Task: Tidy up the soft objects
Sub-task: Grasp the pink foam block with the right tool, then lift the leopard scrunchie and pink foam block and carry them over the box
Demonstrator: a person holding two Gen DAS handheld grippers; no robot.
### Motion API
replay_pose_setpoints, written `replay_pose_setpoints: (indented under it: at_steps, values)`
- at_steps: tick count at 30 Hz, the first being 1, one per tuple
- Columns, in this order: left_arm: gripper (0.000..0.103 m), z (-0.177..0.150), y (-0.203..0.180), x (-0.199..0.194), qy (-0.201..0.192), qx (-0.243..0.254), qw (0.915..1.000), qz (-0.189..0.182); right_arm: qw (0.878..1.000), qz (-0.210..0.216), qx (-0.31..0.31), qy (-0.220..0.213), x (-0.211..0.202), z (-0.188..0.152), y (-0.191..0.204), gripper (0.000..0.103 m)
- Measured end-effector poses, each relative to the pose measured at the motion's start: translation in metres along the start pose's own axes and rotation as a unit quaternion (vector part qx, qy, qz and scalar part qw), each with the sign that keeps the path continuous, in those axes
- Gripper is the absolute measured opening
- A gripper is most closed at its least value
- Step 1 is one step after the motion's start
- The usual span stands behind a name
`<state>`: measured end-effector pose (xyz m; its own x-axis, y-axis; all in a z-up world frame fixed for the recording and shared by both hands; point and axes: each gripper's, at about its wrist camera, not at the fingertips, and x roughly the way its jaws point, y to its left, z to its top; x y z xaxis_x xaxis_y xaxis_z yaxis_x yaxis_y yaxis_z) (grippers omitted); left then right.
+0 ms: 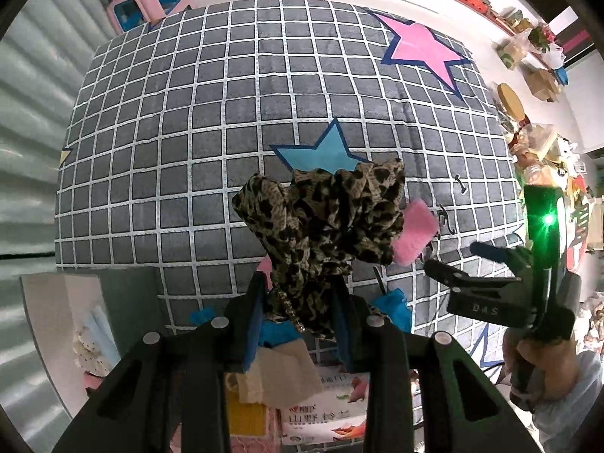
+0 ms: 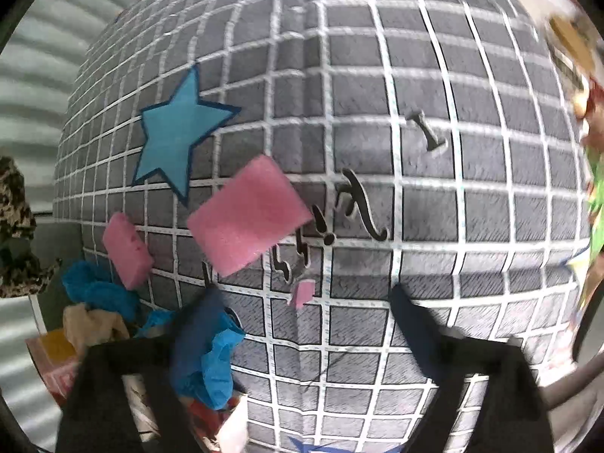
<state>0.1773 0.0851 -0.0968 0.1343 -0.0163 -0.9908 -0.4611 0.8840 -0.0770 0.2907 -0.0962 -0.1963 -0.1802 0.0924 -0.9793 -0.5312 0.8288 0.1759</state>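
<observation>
A grey checked blanket (image 1: 226, 113) is spreading under everything. The left gripper (image 1: 298, 302) is clamping a leopard-print scarf (image 1: 324, 222) — its bunched length is running up and away from the fingers, above the blanket. A large pink sponge (image 2: 247, 219) is lying flat, long axis slanting up to the right; a smaller one (image 2: 126, 251) is sitting beside it. The right gripper (image 2: 302, 324) is hovering with jaws spread wide — holding nothing.

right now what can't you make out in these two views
- Left wrist view: the leopard-print cloth in the left gripper hides most of a pink sponge and the blue cloth below.
- Right wrist view: motion blur smears the shelf clutter at the right edge.
- Right wrist view: the right gripper covers part of the blue cloth.
</observation>
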Motion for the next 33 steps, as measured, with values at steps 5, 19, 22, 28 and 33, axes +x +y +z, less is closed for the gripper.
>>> replay_pose_setpoints:
  at_steps: [5, 19, 22, 28, 33]
  values:
    - [0.036, -0.005, -0.004, -0.002, 0.003, -0.008, 1.0, -0.003, 0.998, -0.012, -0.063, -0.013, 0.001, 0.018, 0.04, 0.094]
    - [0.036, -0.023, -0.017, -0.007, 0.003, 0.006, 1.0, 0.0, 0.991, -0.064, -0.117, 0.029, 0.05, 0.033, 0.069, 0.073]
    - [0.036, -0.028, -0.023, -0.008, 0.003, 0.017, 0.9998, 0.0, 0.996, -0.045, -0.08, 0.018, 0.033, 0.03, 0.046, 0.073]
    - [0.036, -0.046, -0.038, -0.017, 0.004, 0.048, 0.9988, -0.013, 1.0, -0.004, -0.025, -0.013, -0.021, 0.008, 0.013, 0.073]
    - [0.036, -0.064, -0.051, -0.019, 0.01, 0.071, 0.9971, -0.026, 1.0, 0.015, 0.005, -0.022, -0.047, -0.027, 0.006, 0.073]
